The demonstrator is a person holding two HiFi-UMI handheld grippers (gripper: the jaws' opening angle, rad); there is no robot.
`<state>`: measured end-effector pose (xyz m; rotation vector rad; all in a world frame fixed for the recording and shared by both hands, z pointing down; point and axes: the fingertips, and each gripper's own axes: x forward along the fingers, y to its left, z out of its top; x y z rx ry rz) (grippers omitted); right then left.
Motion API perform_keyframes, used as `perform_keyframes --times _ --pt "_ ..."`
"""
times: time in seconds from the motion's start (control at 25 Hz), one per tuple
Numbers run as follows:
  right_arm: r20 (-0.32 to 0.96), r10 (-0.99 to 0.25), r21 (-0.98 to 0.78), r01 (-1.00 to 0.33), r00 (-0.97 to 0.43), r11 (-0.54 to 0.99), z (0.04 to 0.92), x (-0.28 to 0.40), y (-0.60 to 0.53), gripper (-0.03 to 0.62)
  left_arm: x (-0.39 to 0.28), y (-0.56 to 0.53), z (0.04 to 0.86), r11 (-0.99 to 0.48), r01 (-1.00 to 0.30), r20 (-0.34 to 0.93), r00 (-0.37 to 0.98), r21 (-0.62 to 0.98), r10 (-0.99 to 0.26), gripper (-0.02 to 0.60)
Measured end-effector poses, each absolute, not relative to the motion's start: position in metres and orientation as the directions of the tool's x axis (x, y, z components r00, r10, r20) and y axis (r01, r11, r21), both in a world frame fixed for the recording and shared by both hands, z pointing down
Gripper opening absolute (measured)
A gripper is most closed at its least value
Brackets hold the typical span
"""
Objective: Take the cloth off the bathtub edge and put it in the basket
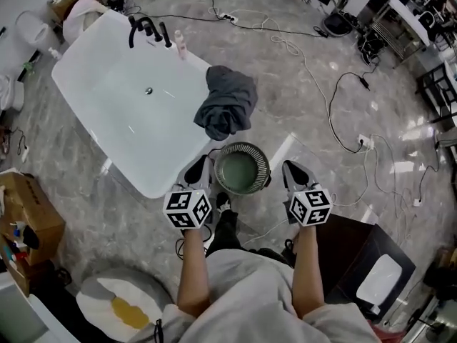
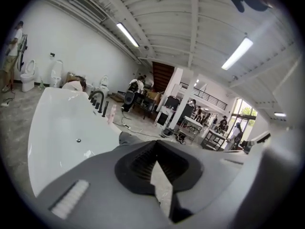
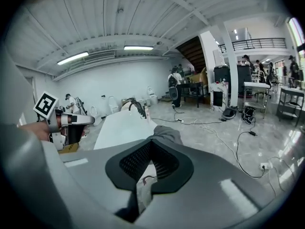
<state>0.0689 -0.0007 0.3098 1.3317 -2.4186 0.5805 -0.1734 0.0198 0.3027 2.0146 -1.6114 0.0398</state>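
Observation:
A dark grey cloth [image 1: 226, 109] hangs crumpled over the right edge of the white bathtub [image 1: 107, 98]. Just below it on the floor stands a round green basket [image 1: 242, 168] with nothing in it. My left gripper [image 1: 198, 171] is shut and holds nothing, at the basket's left beside the tub's near corner. My right gripper [image 1: 294, 173] is shut and holds nothing, at the basket's right. The right gripper view shows the cloth [image 3: 165, 133] ahead beyond the shut right gripper [image 3: 151, 168]. In the left gripper view the left gripper [image 2: 157, 168] points past the tub [image 2: 62, 128].
A black faucet [image 1: 146, 28] and a pink bottle [image 1: 181, 45] stand on the tub's far rim. Cables [image 1: 314, 84] trail over the marble floor to the right. A cardboard box [image 1: 25, 213] sits at the left, a dark low table [image 1: 364, 263] at the lower right.

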Motion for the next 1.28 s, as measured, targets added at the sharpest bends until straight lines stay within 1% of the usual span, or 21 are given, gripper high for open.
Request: perform_keyframes --times 0.16,0.36,0.52,0.68,0.8,0.88,1.0,1.12,1.28 --pt "0.515 -0.686 -0.195 -0.850 -0.514 0.490 0.329 0.046 -0.027 -0.003 -0.200 0.003 0.335 -0.078 -0.895 0.393 0.270 0.440 -0.879 0.056" --pt "0.549 -0.639 -0.231 -0.833 -0.538 0.502 0.361 0.008 -0.053 -0.003 -0.233 -0.007 0.375 -0.022 -0.890 0.448 0.250 0.455 -0.858 0.056" --pt "0.550 -0.603 -0.244 -0.801 -0.578 0.547 0.368 -0.014 -0.086 -0.003 -0.249 -0.015 0.394 0.038 -0.889 0.477 0.208 0.456 -0.854 0.057" --pt "0.546 -0.568 -0.247 -0.766 -0.616 0.594 0.382 -0.013 -0.132 -0.002 -0.246 -0.031 0.409 0.084 -0.900 0.497 0.157 0.429 -0.853 0.057" --pt "0.546 -0.549 -0.260 -0.751 -0.633 0.607 0.403 -0.012 -0.171 0.014 -0.245 -0.047 0.417 0.087 -0.919 0.498 0.127 0.384 -0.858 0.057" --pt "0.551 -0.539 -0.255 -0.743 -0.638 0.619 0.420 -0.013 -0.194 0.039 -0.248 -0.056 0.424 0.092 -0.925 0.491 0.109 0.369 -0.864 0.057" --pt "0.551 -0.517 -0.272 -0.727 -0.655 0.631 0.446 -0.017 -0.226 0.061 -0.247 -0.073 0.443 0.119 -0.909 0.481 0.097 0.400 -0.871 0.057" --pt "0.551 -0.495 -0.313 -0.717 -0.672 0.623 0.475 -0.015 -0.252 0.104 -0.225 -0.094 0.467 0.119 -0.888 0.488 0.129 0.445 -0.863 0.057" --pt "0.546 -0.454 -0.360 -0.686 -0.704 0.632 0.517 -0.016 -0.283 0.134 -0.186 -0.137 0.502 0.032 -0.922 0.530 0.193 0.385 -0.826 0.057"
